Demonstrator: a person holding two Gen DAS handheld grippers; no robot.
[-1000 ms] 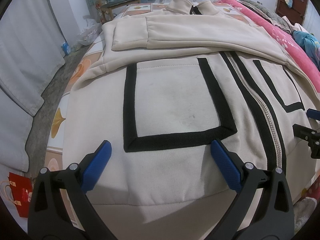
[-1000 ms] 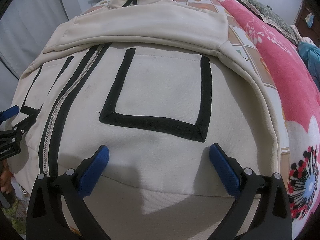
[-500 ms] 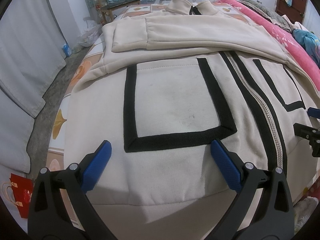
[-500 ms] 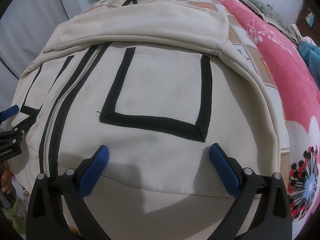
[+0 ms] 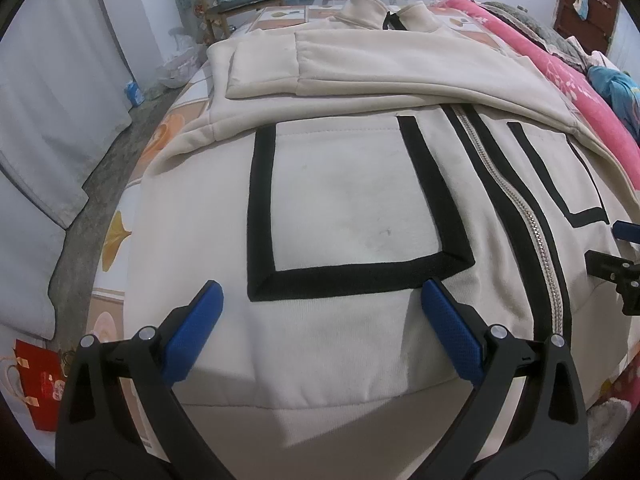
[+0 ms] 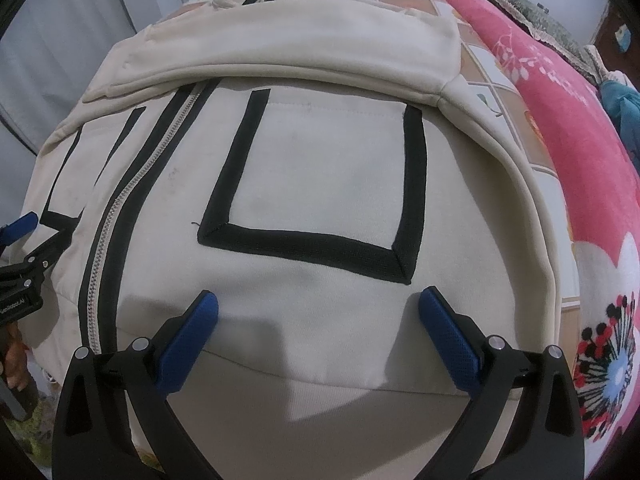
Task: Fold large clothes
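The cream jacket (image 5: 352,208) is spread front-up along the bed (image 6: 500,92), sleeves already folded across its chest, and the left gripper (image 5: 322,304) and right gripper (image 6: 318,308) are held wide open over the hem at the near edge, apparently so it can be grasped and folded upward.

Jacket (image 5: 360,364) hem behind gripper bodies.

The left gripper (image 5: 322,305) is easing slightly forward over the cream zip jacket (image 5: 348,200), the black-trimmed pocket (image 5: 352,216) drawing nearer its wide-apart jaws; the right gripper's view is hardly shifting.
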